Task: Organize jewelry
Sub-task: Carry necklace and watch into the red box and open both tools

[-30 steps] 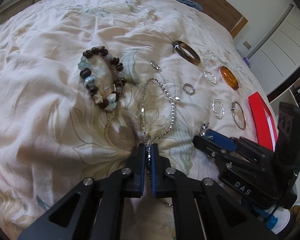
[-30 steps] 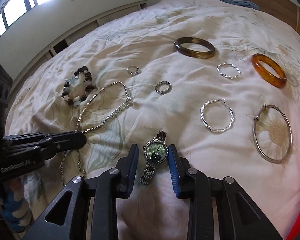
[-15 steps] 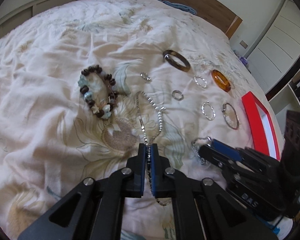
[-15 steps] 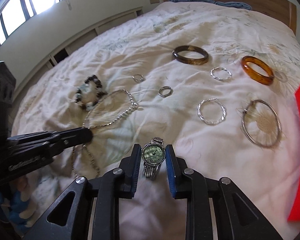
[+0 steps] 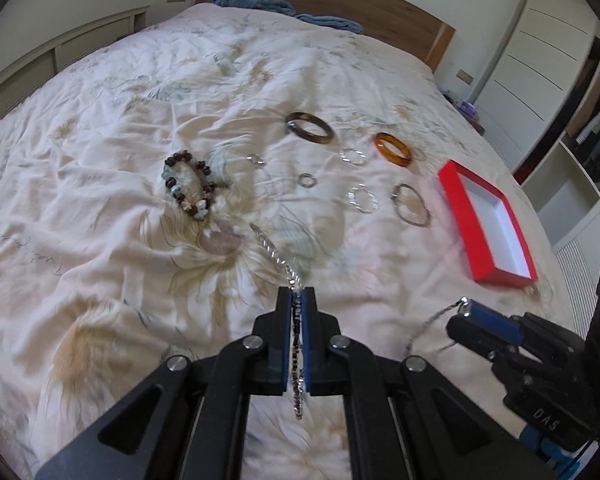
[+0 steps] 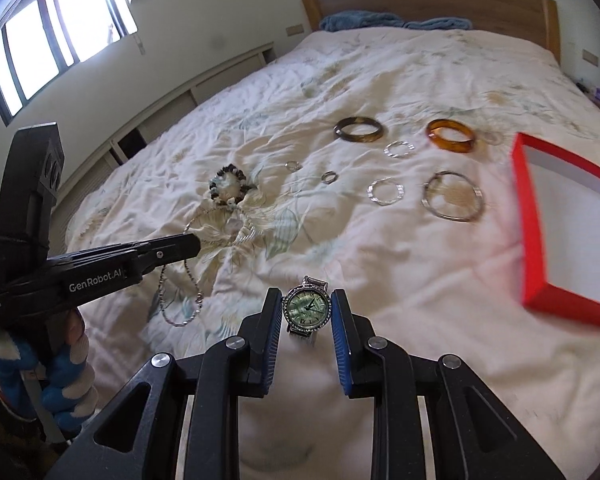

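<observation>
Left wrist view: left gripper (image 5: 298, 294) clamps the necklace (image 5: 276, 254), lifted above the bed (image 5: 100, 184). Right gripper (image 6: 306, 308) grips the watch (image 6: 307, 307) by its case. Step: carrying both. Next, judged: release each into the red box (image 6: 526, 216) at the bed's right edge.

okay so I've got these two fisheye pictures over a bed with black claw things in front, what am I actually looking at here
No robot: a person holds a two-finger gripper in each hand, each carrying a forward-looking camera. One picture is from the left gripper, pinching a silver necklace. The other is from the right gripper, clamped on a green-faced watch. On the bedspread lie a beaded bracelet, a dark bangle, an amber bangle, several silver hoops and small rings, and an open, empty red box.
</observation>
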Action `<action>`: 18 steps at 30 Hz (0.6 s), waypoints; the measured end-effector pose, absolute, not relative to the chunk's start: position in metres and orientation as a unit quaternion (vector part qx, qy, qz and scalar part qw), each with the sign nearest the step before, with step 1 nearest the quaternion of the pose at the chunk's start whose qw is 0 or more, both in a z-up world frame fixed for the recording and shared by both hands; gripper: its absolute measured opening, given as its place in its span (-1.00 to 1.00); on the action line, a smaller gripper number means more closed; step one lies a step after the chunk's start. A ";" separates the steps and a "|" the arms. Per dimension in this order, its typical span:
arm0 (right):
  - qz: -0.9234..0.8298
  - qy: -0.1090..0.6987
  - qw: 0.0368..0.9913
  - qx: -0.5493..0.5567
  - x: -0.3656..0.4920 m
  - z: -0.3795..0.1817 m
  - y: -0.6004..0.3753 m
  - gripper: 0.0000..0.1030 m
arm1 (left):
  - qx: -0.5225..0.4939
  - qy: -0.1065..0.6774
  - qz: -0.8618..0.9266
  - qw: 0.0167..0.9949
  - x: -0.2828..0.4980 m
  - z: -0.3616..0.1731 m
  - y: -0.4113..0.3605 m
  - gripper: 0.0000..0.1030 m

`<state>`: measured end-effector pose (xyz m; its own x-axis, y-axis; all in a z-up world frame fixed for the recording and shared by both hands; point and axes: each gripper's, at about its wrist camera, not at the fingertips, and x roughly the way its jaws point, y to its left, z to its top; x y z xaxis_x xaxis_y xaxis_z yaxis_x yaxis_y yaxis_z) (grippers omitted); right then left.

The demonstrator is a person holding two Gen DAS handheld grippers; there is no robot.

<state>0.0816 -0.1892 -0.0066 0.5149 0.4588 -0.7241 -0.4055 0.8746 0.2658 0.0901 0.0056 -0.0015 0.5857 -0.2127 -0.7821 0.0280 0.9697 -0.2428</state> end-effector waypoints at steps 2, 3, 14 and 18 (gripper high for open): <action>0.241 0.416 0.876 0.036 0.069 0.002 -0.201 -0.52 | -0.097 0.447 -0.075 0.886 0.081 0.006 -0.002 -0.92; 0.236 0.410 0.880 0.039 0.063 0.007 -0.209 -0.52 | -0.094 0.446 -0.080 0.887 0.078 0.010 -0.008 -0.92; 0.156 0.379 0.910 0.067 0.037 0.037 -0.315 -0.52 | -0.044 0.423 -0.173 0.888 0.081 0.060 -0.112 -0.92; 0.121 0.371 0.918 0.070 0.046 0.043 -0.359 -0.52 | -0.042 0.420 -0.216 0.880 0.105 0.074 -0.161 -0.92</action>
